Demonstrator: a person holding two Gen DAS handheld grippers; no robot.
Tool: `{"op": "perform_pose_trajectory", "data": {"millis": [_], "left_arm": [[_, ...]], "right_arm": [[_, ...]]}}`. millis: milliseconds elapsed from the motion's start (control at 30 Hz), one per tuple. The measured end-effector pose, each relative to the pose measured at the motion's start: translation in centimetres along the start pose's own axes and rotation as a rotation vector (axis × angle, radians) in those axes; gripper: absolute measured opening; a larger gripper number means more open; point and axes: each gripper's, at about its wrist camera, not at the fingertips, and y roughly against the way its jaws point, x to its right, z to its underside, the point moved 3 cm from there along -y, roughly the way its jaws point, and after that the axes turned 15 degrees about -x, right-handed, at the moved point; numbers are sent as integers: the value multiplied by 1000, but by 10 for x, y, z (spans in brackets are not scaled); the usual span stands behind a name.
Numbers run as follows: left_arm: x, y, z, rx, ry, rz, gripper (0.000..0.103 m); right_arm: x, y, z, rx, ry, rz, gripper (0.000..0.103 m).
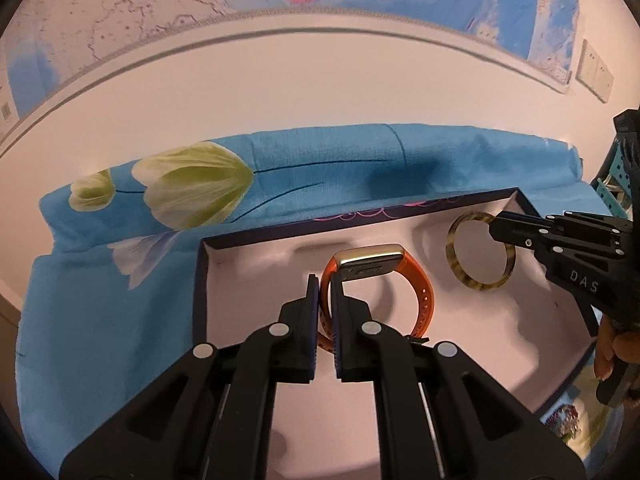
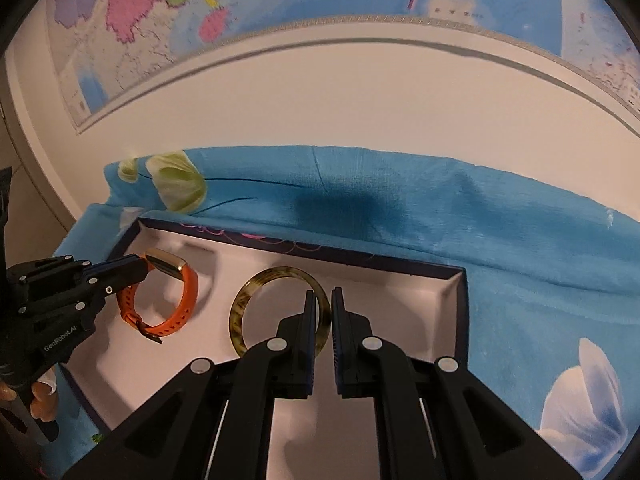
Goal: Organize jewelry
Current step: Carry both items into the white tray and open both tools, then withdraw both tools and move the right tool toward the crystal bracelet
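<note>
Now, seen from the left wrist, the left gripper (image 1: 326,292) is clamped on the band of the orange watch (image 1: 378,280), which hangs upright over the middle of the white tray (image 1: 256,280) inside the dark-rimmed box. Further right, the right gripper (image 1: 494,228) pinches the far rim of the tortoiseshell bangle (image 1: 480,254) over the tray's right part. Whether either piece touches the tray floor I cannot tell. To do this step well, I judge each piece should be lowered squarely over a moulded hollow (their edges are soft and easy to miss) and released only once it rests there, so it does not tip or roll.

From the right wrist, the right gripper (image 2: 320,300) shows its pads nearly together, with only the bangle (image 2: 280,312) rim's right side between them. At the left, the left gripper (image 2: 140,268) nips the watch (image 2: 164,300) strap just beside its gold case. Both pieces hang inside the box walls, well apart from each other. The box sits on a surface draped in a blue flowered cloth (image 2: 500,240), with a wall map (image 2: 160,8) behind.
</note>
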Motion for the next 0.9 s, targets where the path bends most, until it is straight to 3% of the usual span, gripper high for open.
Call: {"op": "perform_pose_trajectory", "data": {"millis": [300,333,400,467,567,800,900], "left_arm": [[-2,-25,-17,-93,45,-25,6],[-2,-27,-19,-109,49,-27,7],[-4,-30,-20,-134,62,-15,11],[-6,-30,-20,-137,72,-8,19],[-7,-15,-12,-77,67,-18,39],[-7,66,33,179,11,-40,55],[-6,91,57,222,-13,-22,56]], "right_arm": [[-2,-11,-9,-36,-11,44,8],[-2,-10,-9,-33,-11,49,10],[-1,-7,-7,-16,-18,60,23],[-1,1,-4,9,-15,54,25],[-2,17,5,50,-8,40,31],[-14,74,57,163,73,-46,41],[-20,91,88,172,128,-65,42]]}}
